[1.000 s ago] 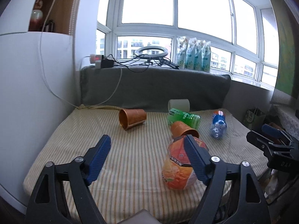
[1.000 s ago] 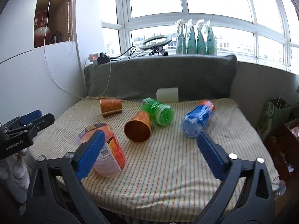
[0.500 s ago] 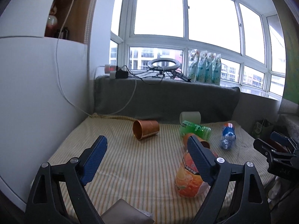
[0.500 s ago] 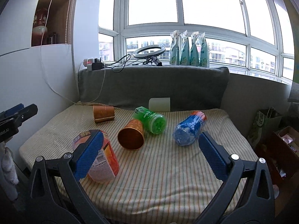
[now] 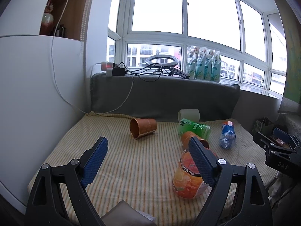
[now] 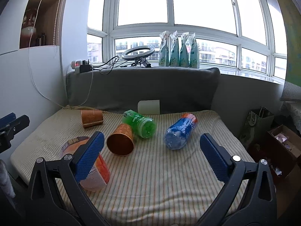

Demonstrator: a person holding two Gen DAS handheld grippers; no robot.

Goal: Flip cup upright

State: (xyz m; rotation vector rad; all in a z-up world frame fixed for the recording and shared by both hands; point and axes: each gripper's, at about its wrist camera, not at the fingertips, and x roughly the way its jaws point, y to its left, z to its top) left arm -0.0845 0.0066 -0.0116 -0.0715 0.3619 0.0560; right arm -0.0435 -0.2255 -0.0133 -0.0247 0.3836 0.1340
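**Both claws backed off, no cup picked yet**

Left claw [image 5: 148, 154] is spread wide w/ nothing between its pads, hanging above the near edge of the striped bed [image 5: 131, 169]. Right claw [image 6: 151, 154] is just as wide and empty. Compared w/ a sec ago, both views have pulled back and risen: the bed sits lower and farther off, more window shows. So the claws have retreated, not approached, and nothing on the bed has shifted.

Two copper cups lie on their sides. Far cup [image 5: 143, 128] is near the grey backrest, mouth toward the left claw. Near cup [image 6: 121, 139] lies mid-bed, mouth facing the right claw, touching or just beside the green bottle [image 6: 140, 123]. Orange bottle [image 6: 90, 165] sits by the front edge, partly behind a right-claw pad; blue bottle [image 6: 180, 130] lies to the right, apart.

Judgement: task not begun, approx. a reset or aiming pause. Near cup looks the easier reach for the right claw, though the green bottle crowds it.
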